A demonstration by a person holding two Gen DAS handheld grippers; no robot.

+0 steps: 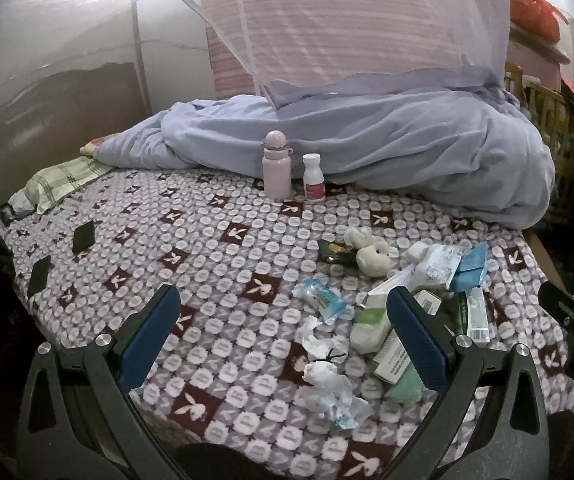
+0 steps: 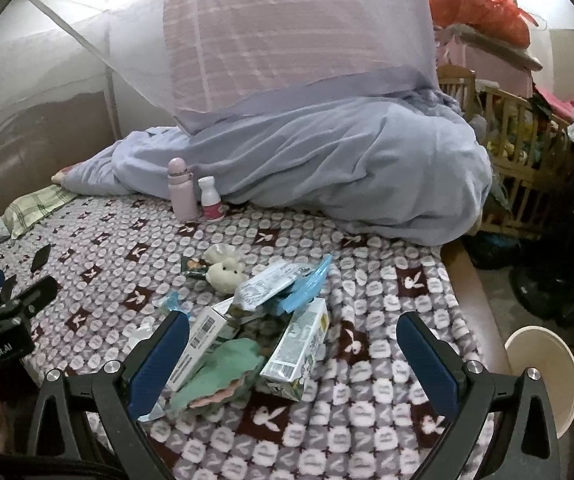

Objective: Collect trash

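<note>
Both grippers are hovering low over the bed, each with its blue-padded jaws spread wide and holding nothing. The left gripper (image 1: 283, 332) is hanging above crumpled white tissue (image 1: 321, 372), thin and papery; its right finger is covering part of the cardboard cartons (image 1: 371, 320). The right gripper (image 2: 293, 360) is framing the trash pile (image 2: 271, 320): glossy printed boxes, a crinkly blue plastic wrapper (image 2: 307, 288), a soft green cloth (image 2: 223, 368). The print on them is too blurred to read. Behind, a smooth pink bottle (image 1: 276, 166) is standing upright on the fleecy patterned blanket (image 1: 207, 248). At the right edge, a round cream bin (image 2: 547, 372) is showing only partly.
</note>
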